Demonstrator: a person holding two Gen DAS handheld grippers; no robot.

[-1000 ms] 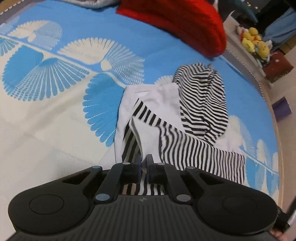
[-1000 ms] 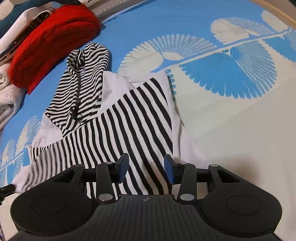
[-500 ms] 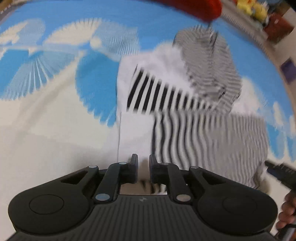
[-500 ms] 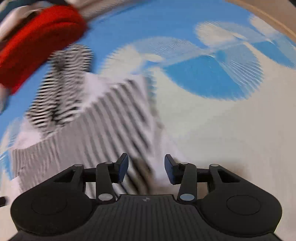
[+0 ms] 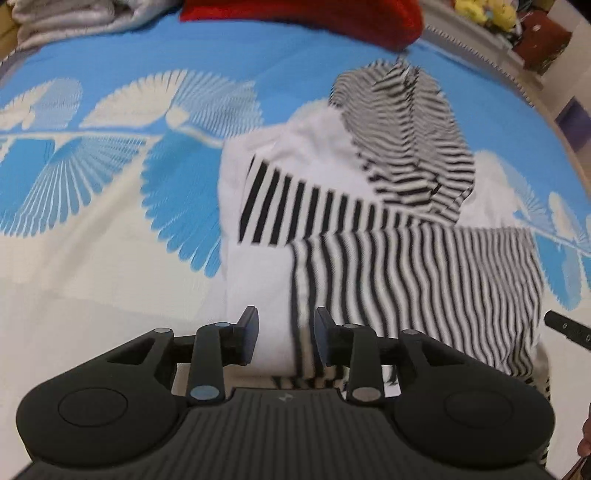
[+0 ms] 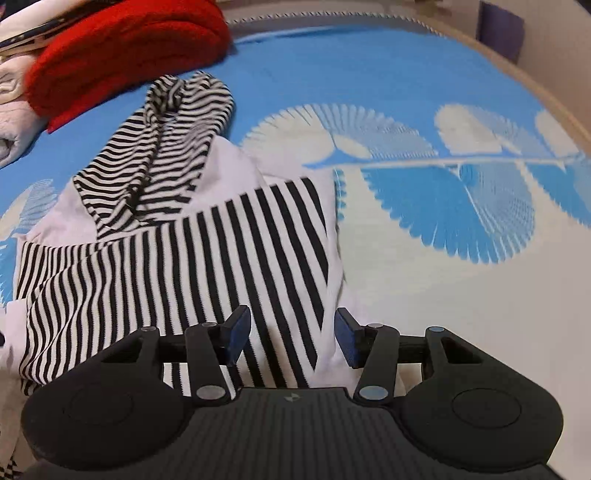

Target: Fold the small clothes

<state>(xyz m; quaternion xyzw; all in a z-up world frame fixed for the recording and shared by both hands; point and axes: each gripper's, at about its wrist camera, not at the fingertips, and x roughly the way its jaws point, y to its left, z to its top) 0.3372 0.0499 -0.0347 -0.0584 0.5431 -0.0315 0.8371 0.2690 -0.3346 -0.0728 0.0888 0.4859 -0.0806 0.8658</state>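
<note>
A small white garment with black-and-white striped panels [image 5: 406, 254] lies partly folded on a blue-and-white patterned bed cover [image 5: 110, 206]; its striped hood lies at the far end. It also shows in the right wrist view [image 6: 207, 254]. My left gripper [image 5: 285, 332] is open and empty just above the garment's near white edge. My right gripper [image 6: 292, 334] is open and empty over the garment's near striped edge. The tip of the right gripper shows at the right edge of the left wrist view [image 5: 565, 326].
A red knitted item [image 6: 122, 51] lies beyond the hood, next to pale folded fabrics [image 6: 11, 122]. The bed's curved edge [image 5: 535, 107] runs at the right, with yellow toys [image 5: 480, 11] and a purple box [image 6: 500, 29] beyond it.
My left gripper has let go of the striped fabric and opened. The striped flap now lies flat across the garment. Both grippers have drawn back a little towards the near edge.
</note>
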